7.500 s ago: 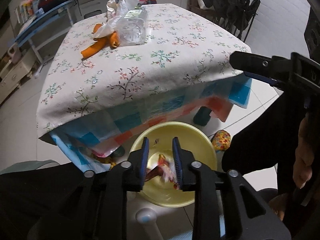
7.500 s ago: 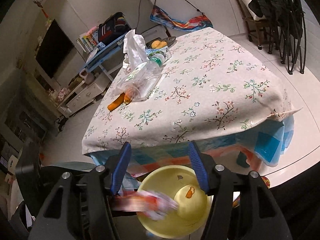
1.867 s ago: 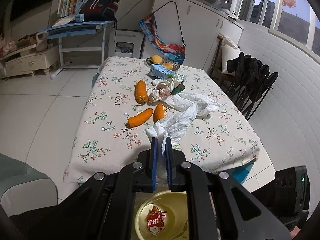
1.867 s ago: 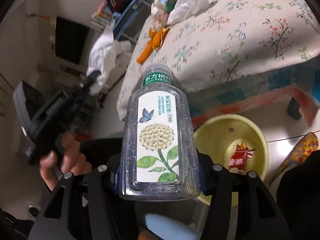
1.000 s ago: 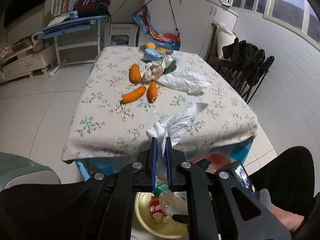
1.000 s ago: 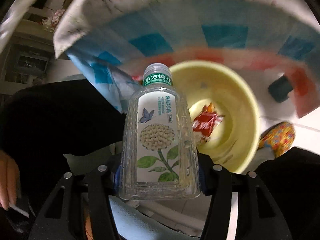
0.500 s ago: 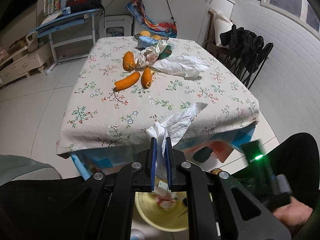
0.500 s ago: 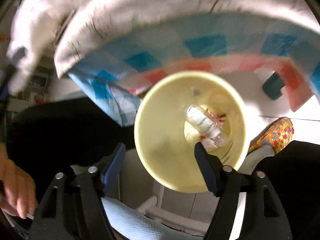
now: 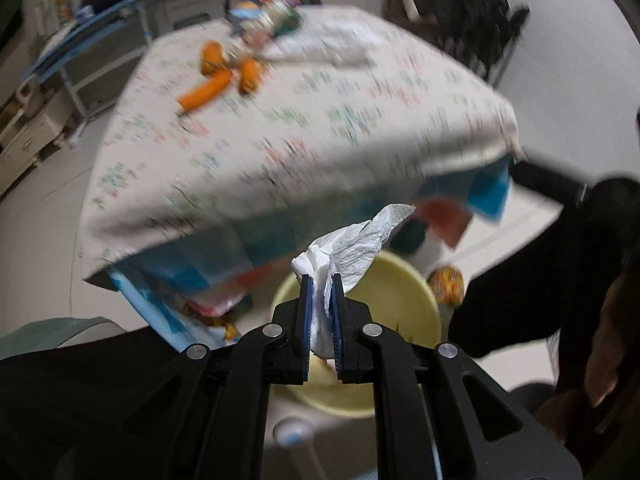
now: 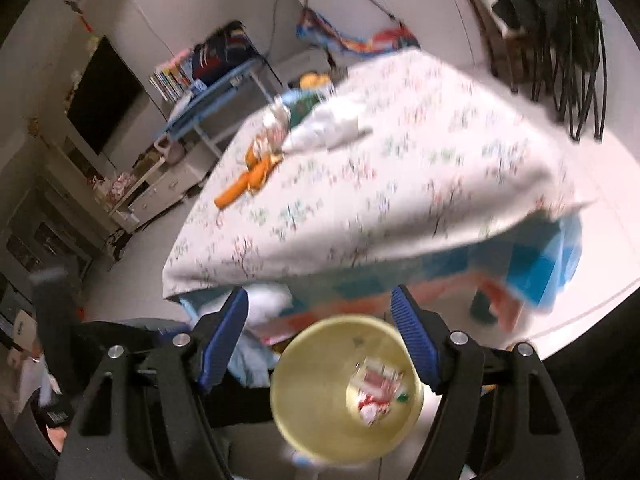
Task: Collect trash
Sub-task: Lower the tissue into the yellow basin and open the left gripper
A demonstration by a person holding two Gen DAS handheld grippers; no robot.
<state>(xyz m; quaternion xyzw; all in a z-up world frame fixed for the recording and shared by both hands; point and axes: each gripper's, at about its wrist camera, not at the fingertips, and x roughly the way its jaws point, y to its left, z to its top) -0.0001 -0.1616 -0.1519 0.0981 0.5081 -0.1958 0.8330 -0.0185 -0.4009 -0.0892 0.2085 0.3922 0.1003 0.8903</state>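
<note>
The left gripper points steeply downward, its blue-padded jaws pinched tight on a crumpled white paper tissue. The right gripper tilts downward too, its jaws spread wide with nothing gripped between them. A bare hand shows at the left view's right edge.

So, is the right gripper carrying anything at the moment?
No. In the right wrist view the right gripper has its jaws spread with nothing between them, only the yellow bin showing below.
</note>
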